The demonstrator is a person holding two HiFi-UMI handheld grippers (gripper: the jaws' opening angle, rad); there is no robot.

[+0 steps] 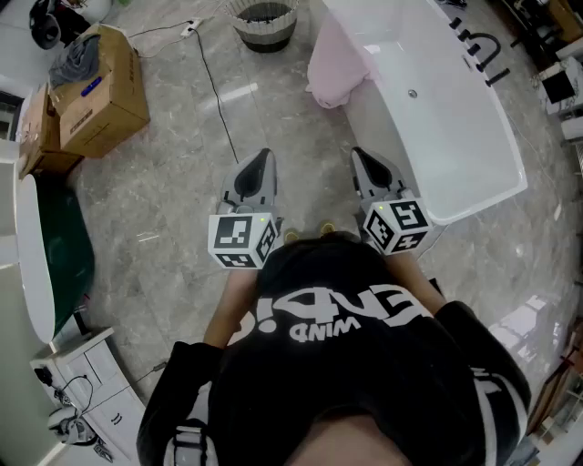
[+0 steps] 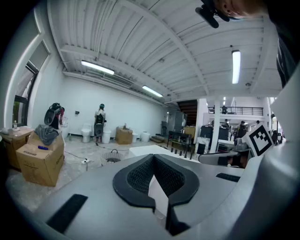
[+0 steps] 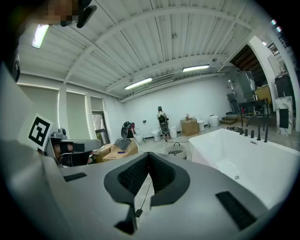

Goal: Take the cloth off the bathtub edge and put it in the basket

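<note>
A pink cloth [image 1: 333, 62] hangs over the near-left edge of the white bathtub [image 1: 455, 118]. The round woven basket [image 1: 264, 23] stands on the floor to the left of the cloth, at the top of the head view; it also shows as the basket [image 3: 176, 151] in the right gripper view and as the basket [image 2: 112, 157] in the left gripper view. My left gripper [image 1: 262, 160] and right gripper [image 1: 361, 155] are held side by side in front of my chest, well short of the cloth. Both are shut with nothing between their jaws. The right gripper's side nearly brushes the tub's near end.
A cardboard box [image 1: 96, 91] with grey cloth on it sits at the far left. A black cable [image 1: 214, 91] runs across the marble floor. Another white tub rim [image 1: 32, 264] lies along the left edge. A person [image 3: 161, 119] stands far off by the back wall.
</note>
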